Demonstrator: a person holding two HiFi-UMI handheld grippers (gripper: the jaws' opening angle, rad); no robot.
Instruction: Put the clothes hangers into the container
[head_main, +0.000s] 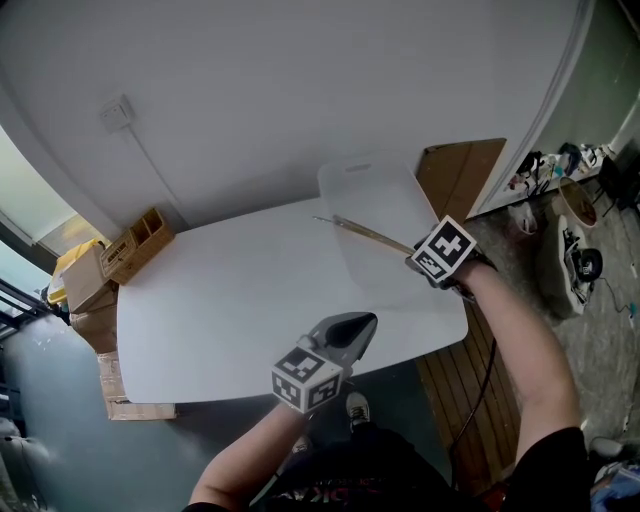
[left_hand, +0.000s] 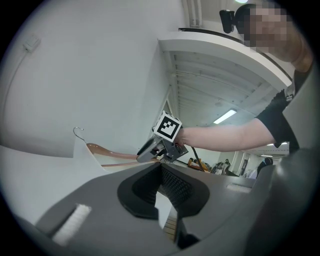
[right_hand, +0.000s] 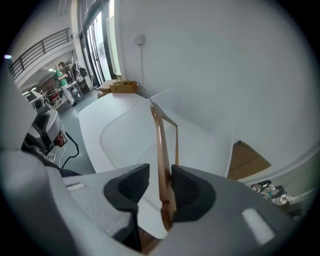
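The hanger (right_hand: 160, 145) lay between the spread jaws of the right gripper (right_hand: 160, 182), nearer to one pad. The left gripper (left_hand: 162, 187) held its jaws slightly apart, empty.

Legend: we show a white table (head_main: 220, 310) below a pale grey wall (head_main: 300, 90). On the table, the container (head_main: 375, 200) is translucent milky white. The clothes hanger (head_main: 372, 236) at the container is reddish-brown wood, its hook (left_hand: 78, 131) silver. The left gripper (head_main: 358, 328) and right gripper (head_main: 413, 259) are grey with dark cross-hatched pads (left_hand: 175, 185). Each carries a cube patterned with black-and-white square markers. Left of the table we mark a tan wooden organiser (head_main: 140, 243), and right of it brown floor boards (head_main: 455, 380).
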